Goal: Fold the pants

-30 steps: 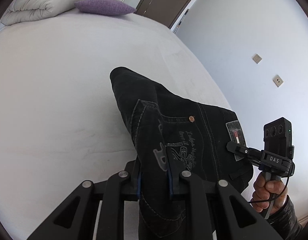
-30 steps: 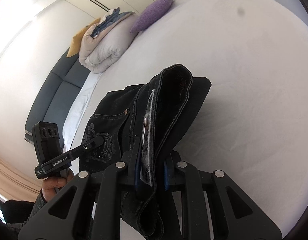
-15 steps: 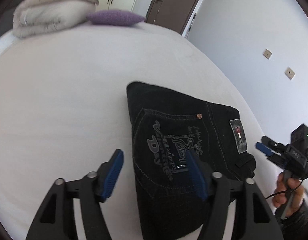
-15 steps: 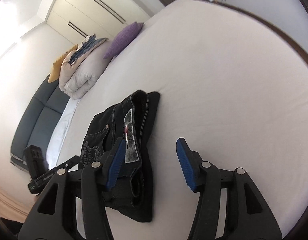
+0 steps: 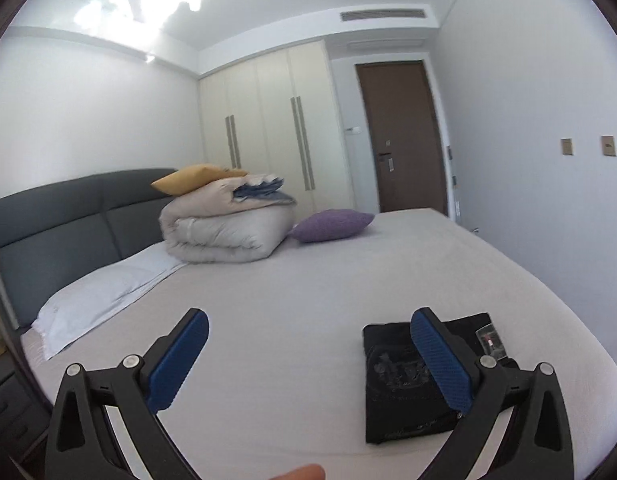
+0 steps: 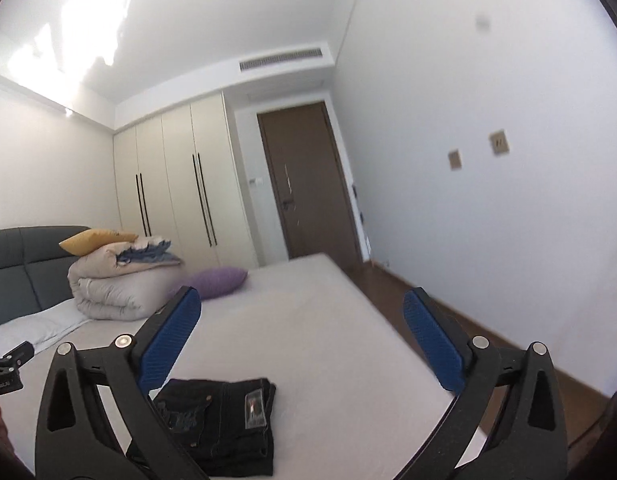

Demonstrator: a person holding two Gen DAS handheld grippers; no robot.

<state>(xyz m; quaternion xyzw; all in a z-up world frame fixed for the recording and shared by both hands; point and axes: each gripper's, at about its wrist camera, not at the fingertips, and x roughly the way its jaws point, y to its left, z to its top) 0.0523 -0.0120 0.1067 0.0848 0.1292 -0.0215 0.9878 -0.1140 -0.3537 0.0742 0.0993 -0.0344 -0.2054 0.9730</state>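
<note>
On the near right part of the bed [image 5: 308, 300] lie the folded black jeans [image 5: 400, 392]. Left gripper [image 5: 308, 354] and right gripper [image 6: 302, 338] both gape wide, holding nothing, raised clear of them

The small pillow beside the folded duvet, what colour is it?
Purple; the pillow shows best in the left wrist view.

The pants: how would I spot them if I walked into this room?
Look at the big bed with the grey headboard. The duvet and purple cushion sit at its far end; the pants lie alone at the near end, a flat black folded bundle, the only dark thing on the sheet.
</note>
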